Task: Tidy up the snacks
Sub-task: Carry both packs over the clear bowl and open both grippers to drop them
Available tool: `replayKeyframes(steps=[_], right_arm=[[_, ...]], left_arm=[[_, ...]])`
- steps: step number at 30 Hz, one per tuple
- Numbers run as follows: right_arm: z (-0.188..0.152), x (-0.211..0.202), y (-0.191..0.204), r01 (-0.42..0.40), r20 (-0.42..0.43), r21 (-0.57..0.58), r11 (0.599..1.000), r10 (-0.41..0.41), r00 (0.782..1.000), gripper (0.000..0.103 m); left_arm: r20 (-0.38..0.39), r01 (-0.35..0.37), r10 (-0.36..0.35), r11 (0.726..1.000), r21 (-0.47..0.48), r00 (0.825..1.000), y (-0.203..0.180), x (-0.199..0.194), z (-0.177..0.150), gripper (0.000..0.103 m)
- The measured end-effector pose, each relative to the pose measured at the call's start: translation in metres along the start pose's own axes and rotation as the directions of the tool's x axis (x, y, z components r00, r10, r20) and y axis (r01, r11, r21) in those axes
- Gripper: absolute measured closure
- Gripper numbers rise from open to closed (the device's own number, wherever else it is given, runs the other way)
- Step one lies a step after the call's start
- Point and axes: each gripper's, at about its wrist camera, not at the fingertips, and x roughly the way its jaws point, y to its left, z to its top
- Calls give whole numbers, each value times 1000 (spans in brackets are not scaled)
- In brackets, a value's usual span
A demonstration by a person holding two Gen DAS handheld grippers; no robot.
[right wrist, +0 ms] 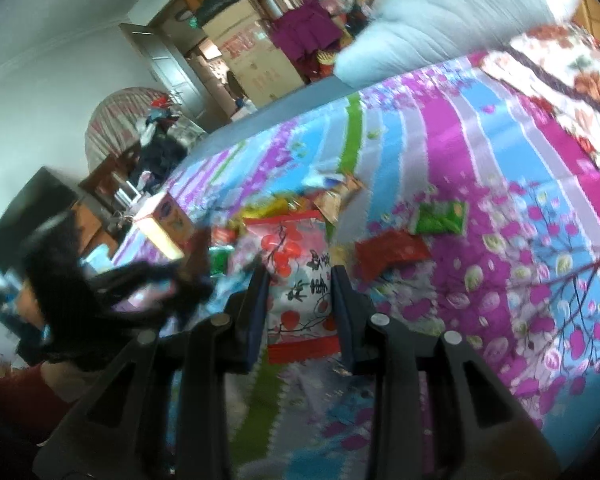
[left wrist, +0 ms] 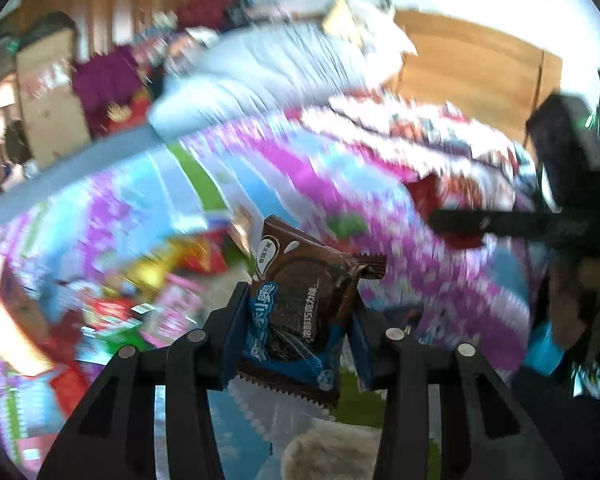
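In the left wrist view my left gripper (left wrist: 298, 300) is shut on a brown chocolate cookie packet (left wrist: 304, 304) and holds it above a striped floral bedspread (left wrist: 300, 168). The view is motion-blurred. A blurred pile of snack packets (left wrist: 140, 292) lies to its left. In the right wrist view my right gripper (right wrist: 300, 276) holds a white packet with red cherries (right wrist: 300, 280) between its fingers. A green packet (right wrist: 440, 216), a red packet (right wrist: 392, 252) and a heap of packets (right wrist: 292, 208) lie on the bedspread (right wrist: 500, 168) beyond. The left gripper (right wrist: 140, 280) shows blurred at left.
A small carton (right wrist: 166, 224) stands left of the heap. A pale blue quilt (right wrist: 440, 28) and a floral blanket (right wrist: 572, 80) lie at the far side of the bed. Cardboard boxes (right wrist: 252, 52) and furniture stand past the bed's edge. The right gripper (left wrist: 520, 224) shows at right in the left view.
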Motion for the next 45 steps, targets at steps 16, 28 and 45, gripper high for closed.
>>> replayKeyframes(steps=[16, 28, 45], right_arm=[[83, 26, 218, -231, 13, -317, 920, 248, 969, 71], [66, 124, 407, -469, -214, -408, 783, 417, 883, 71], [18, 244, 518, -520, -452, -416, 747, 326, 830, 71]], left_arm=[[213, -451, 543, 816, -361, 812, 158, -260, 13, 56], [-23, -624, 777, 487, -611, 629, 297, -400, -104, 57], [-225, -660, 688, 470, -585, 690, 390, -348, -147, 57]])
